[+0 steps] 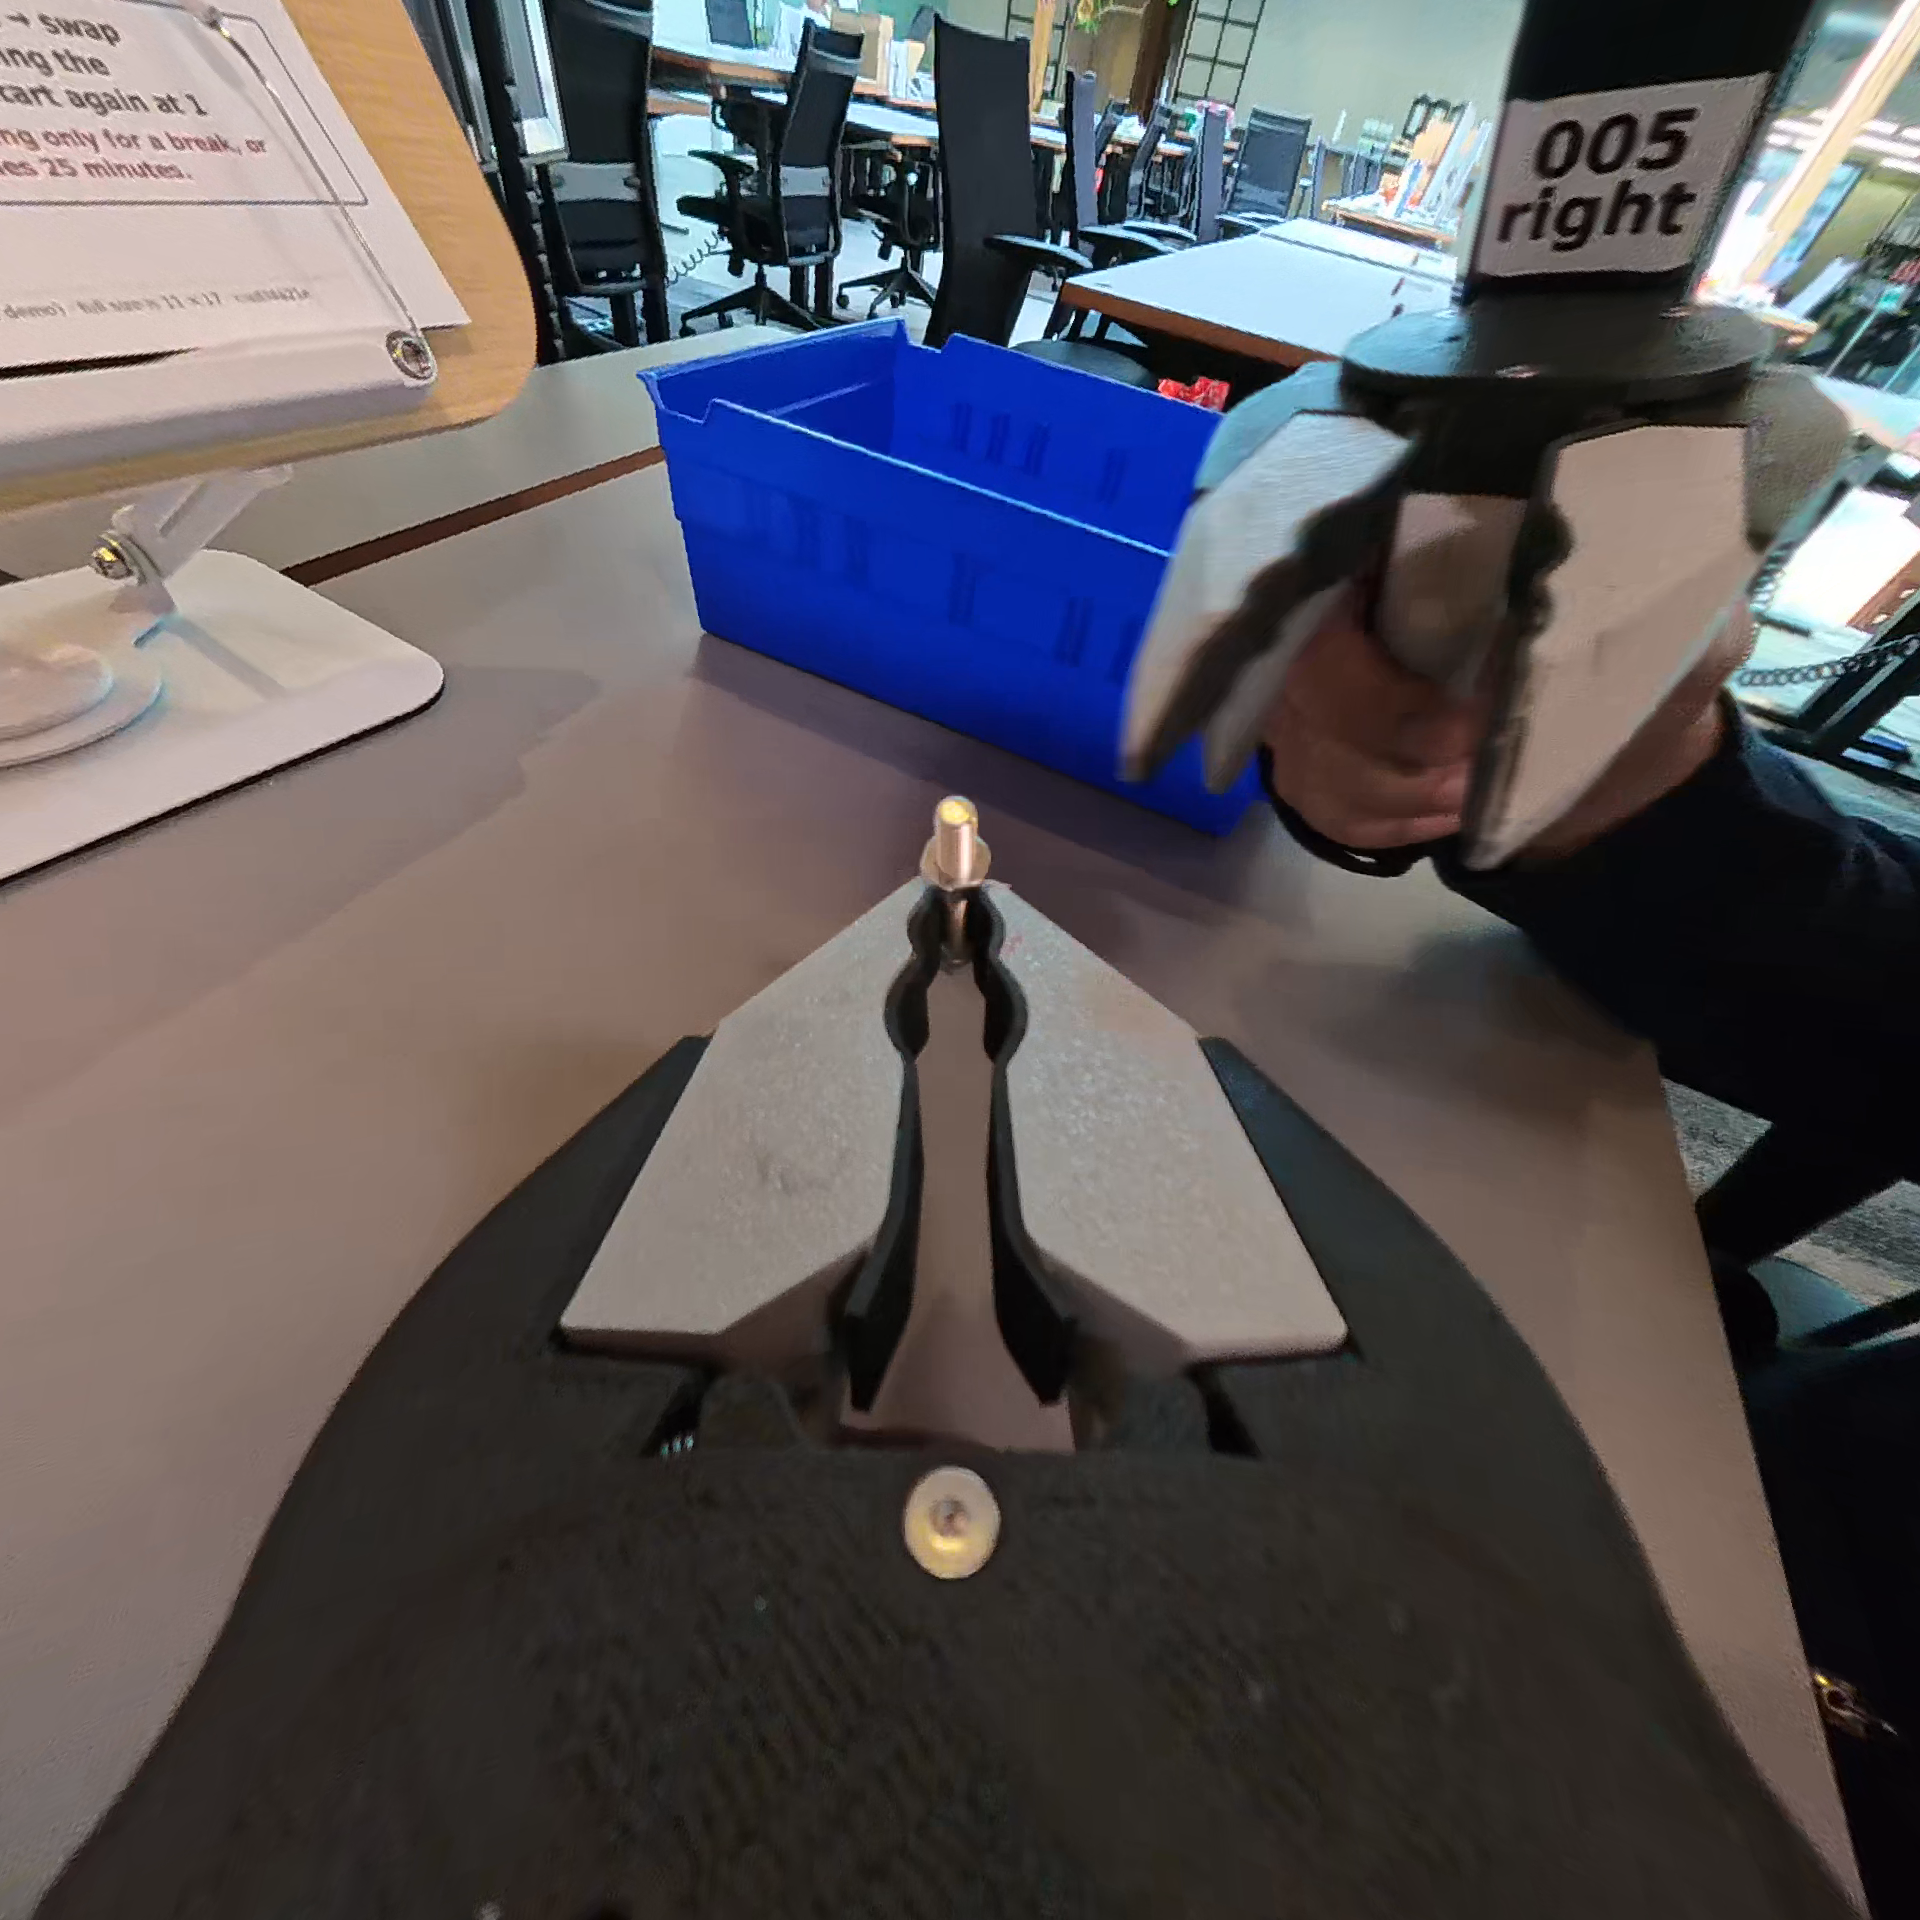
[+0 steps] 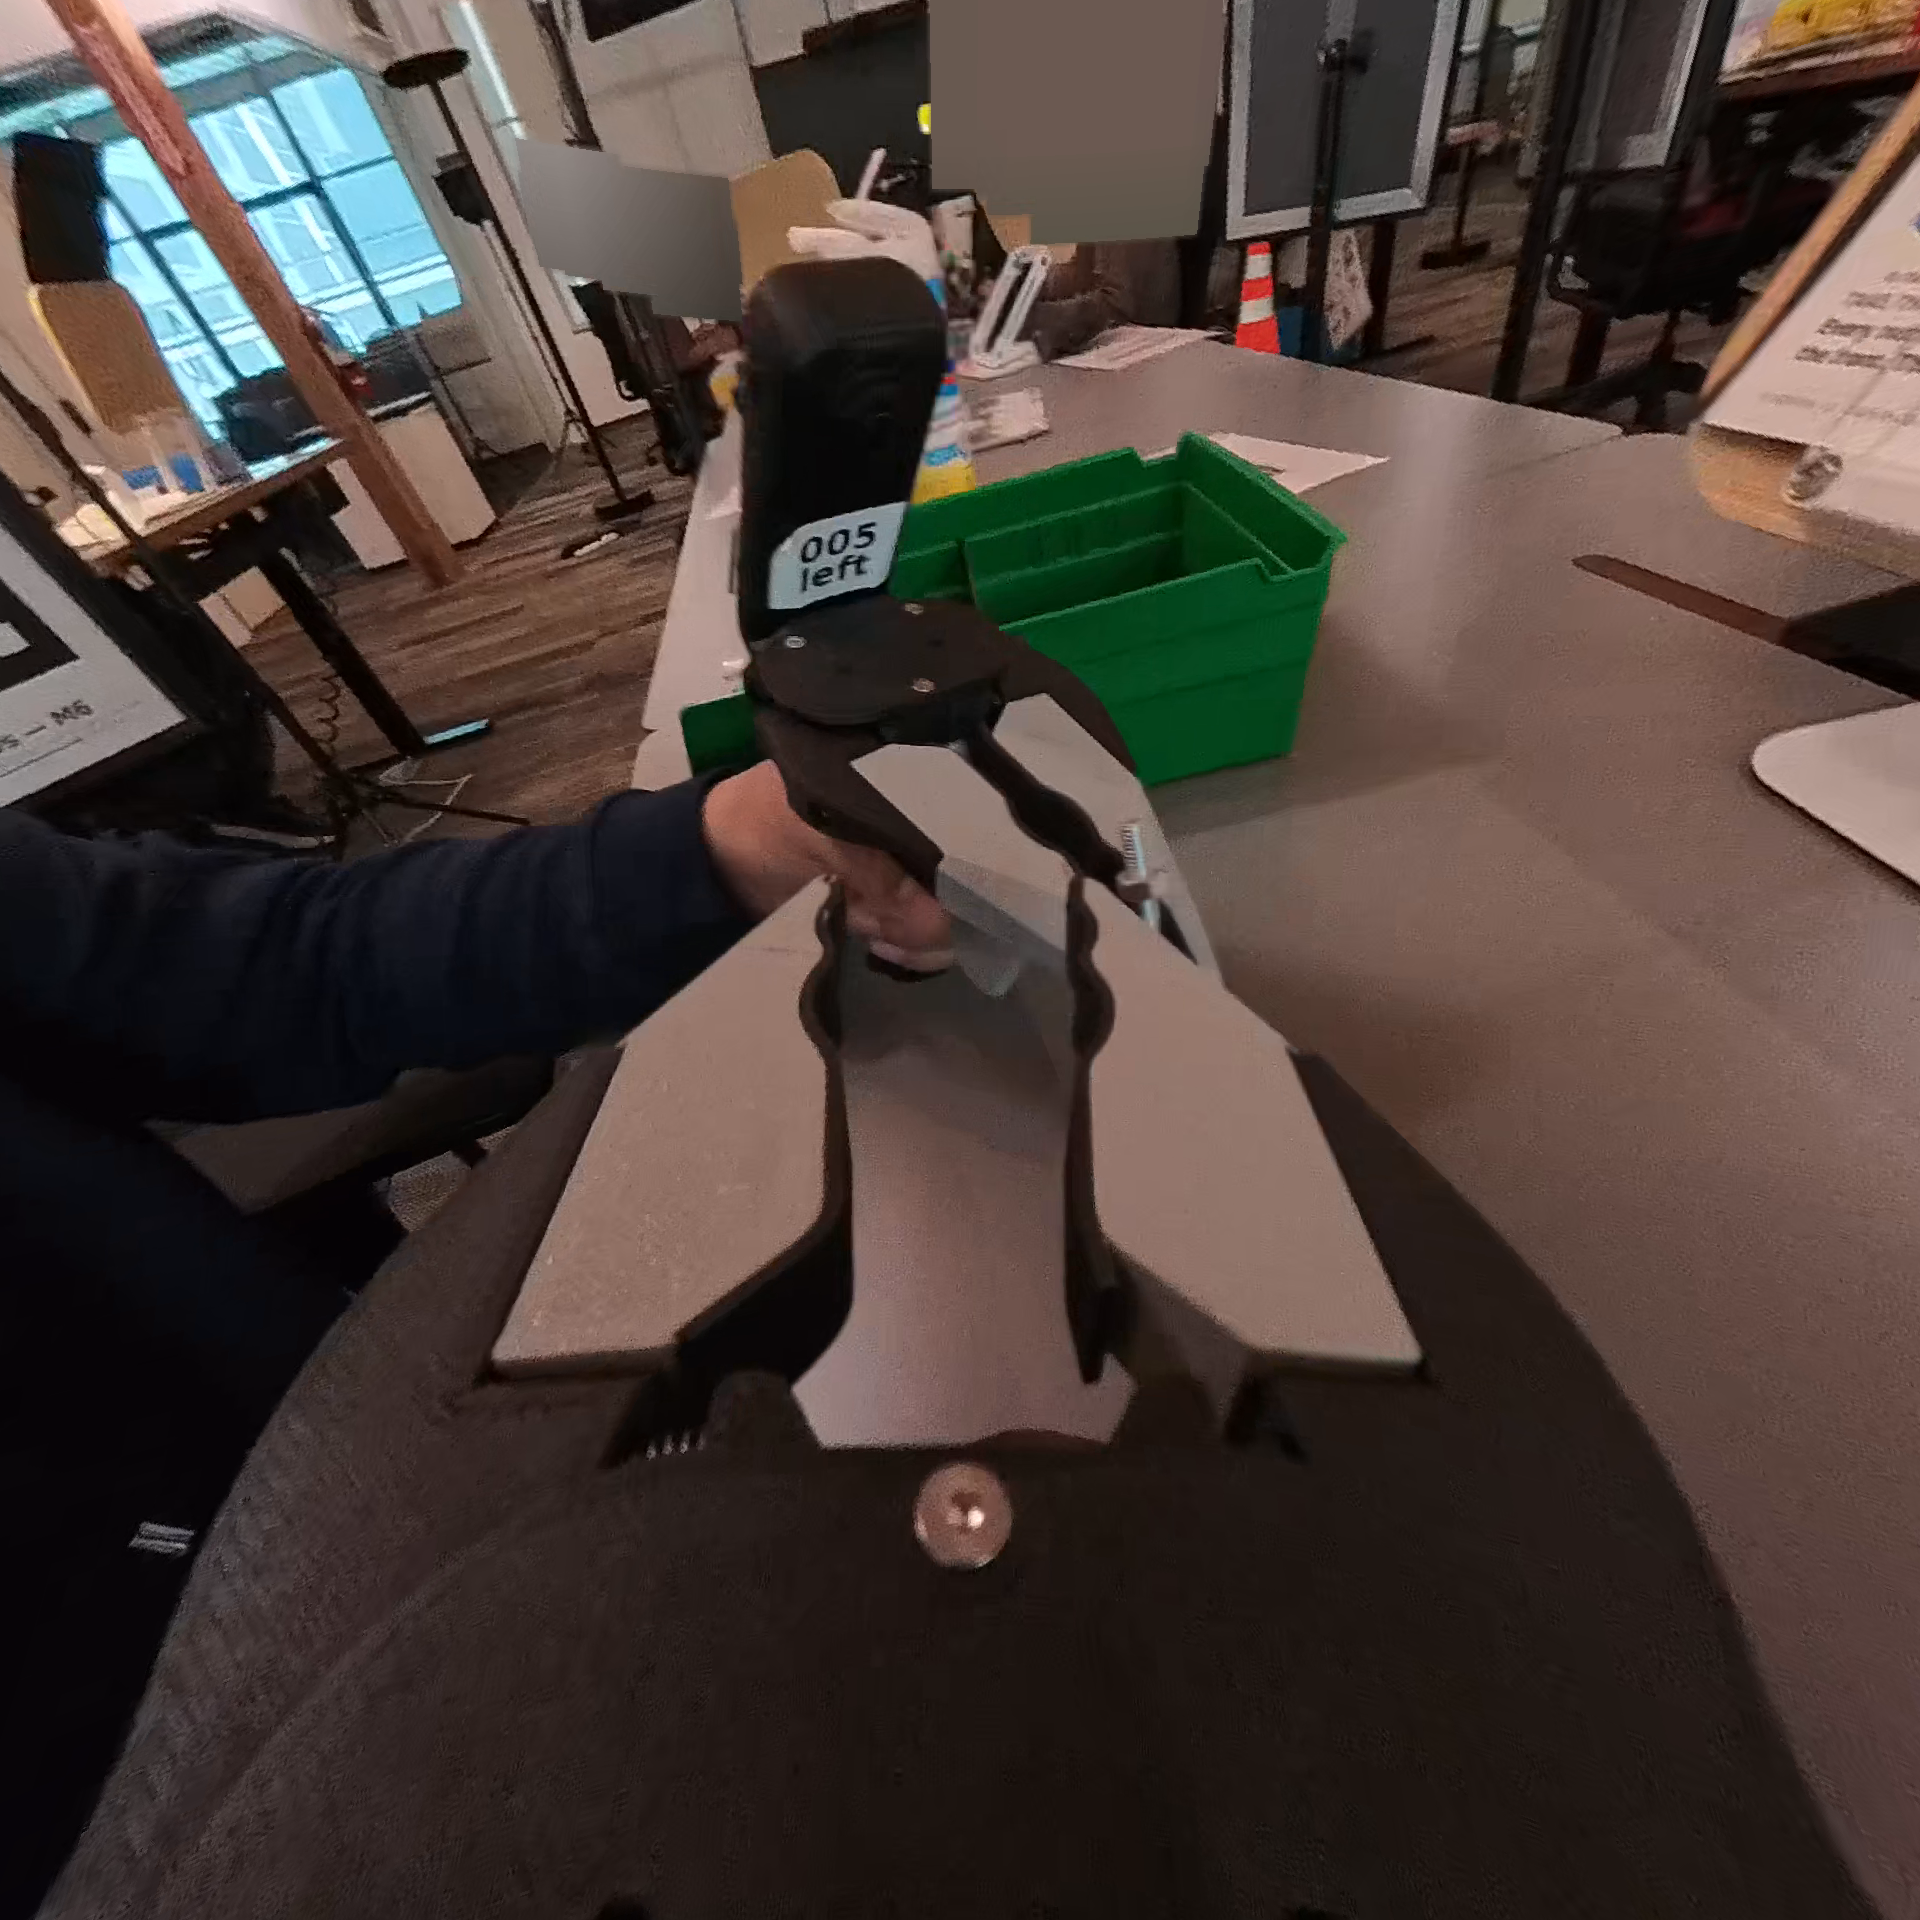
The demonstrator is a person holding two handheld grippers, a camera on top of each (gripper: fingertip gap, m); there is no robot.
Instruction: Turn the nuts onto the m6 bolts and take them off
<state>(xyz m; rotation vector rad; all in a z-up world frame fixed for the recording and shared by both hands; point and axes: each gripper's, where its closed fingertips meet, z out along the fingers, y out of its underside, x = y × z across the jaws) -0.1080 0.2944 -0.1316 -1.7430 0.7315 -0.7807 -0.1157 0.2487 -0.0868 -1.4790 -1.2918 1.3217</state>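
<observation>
Black office chairs (image 1: 774, 197) line long desks; wood floor (image 2: 499, 634) under arched window (image 2: 281, 218).

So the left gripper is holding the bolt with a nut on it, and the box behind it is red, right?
Not quite. In the left wrist view the left gripper does pinch the bolt with its nut, but the bin behind it is blue, not red.

Two handheld grippers share one build: a textured black body, a silver screw at its centre, and grey fingers (image 1: 727, 1174) edged with wavy black pads. Each black handle carries a white label. The person's sleeves (image 2: 343, 935) are dark navy.
</observation>
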